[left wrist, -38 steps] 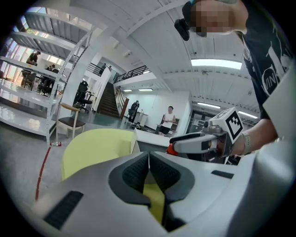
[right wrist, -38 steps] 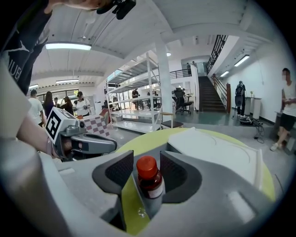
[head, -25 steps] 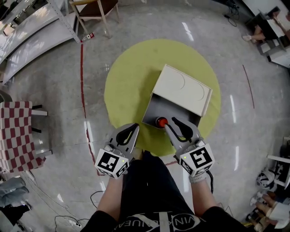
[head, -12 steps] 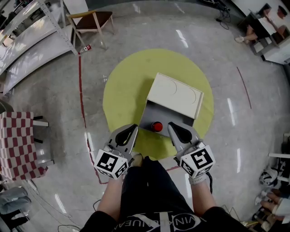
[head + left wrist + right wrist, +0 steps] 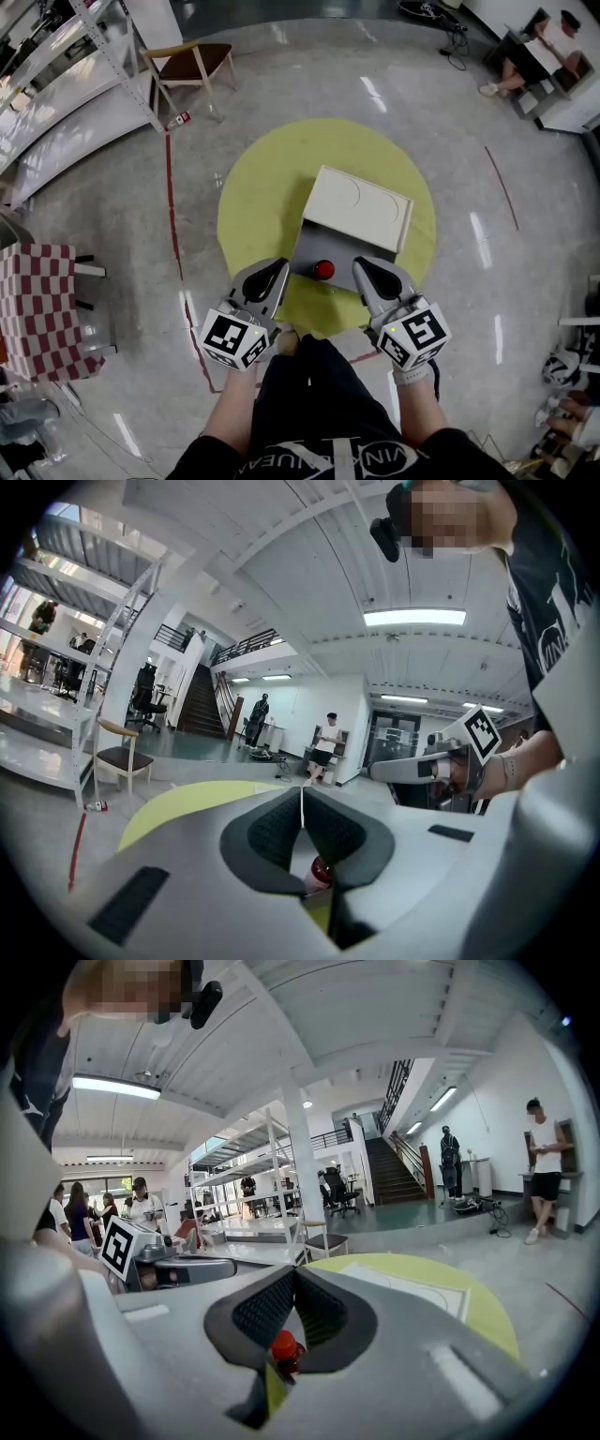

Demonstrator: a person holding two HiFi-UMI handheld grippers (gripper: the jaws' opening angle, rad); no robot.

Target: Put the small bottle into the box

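The small bottle (image 5: 323, 270), seen from above by its red cap, stands inside the grey box (image 5: 345, 251), near the box's front edge. The cream lid (image 5: 358, 207) lies open behind it. My left gripper (image 5: 273, 274) hovers just left of the box front, shut and empty. At the right of the box front, my right gripper (image 5: 366, 271) is shut too, a little apart from the bottle. In the left gripper view the gripper (image 5: 302, 795) is shut, with the red cap (image 5: 320, 872) below it. The right gripper (image 5: 294, 1275) also shows shut above the cap (image 5: 284, 1345).
The box sits on a round yellow mat (image 5: 258, 202) on a glossy grey floor. A red line (image 5: 172, 211) runs along the mat's left. A chair (image 5: 192, 61) and shelving (image 5: 56, 89) stand far left, a checkered table (image 5: 33, 300) at the left edge. A person (image 5: 539, 42) sits far right.
My right gripper, open around the red cap a second ago, has drawn back and shut empty. The bottle stays in the box. The left gripper has barely moved.
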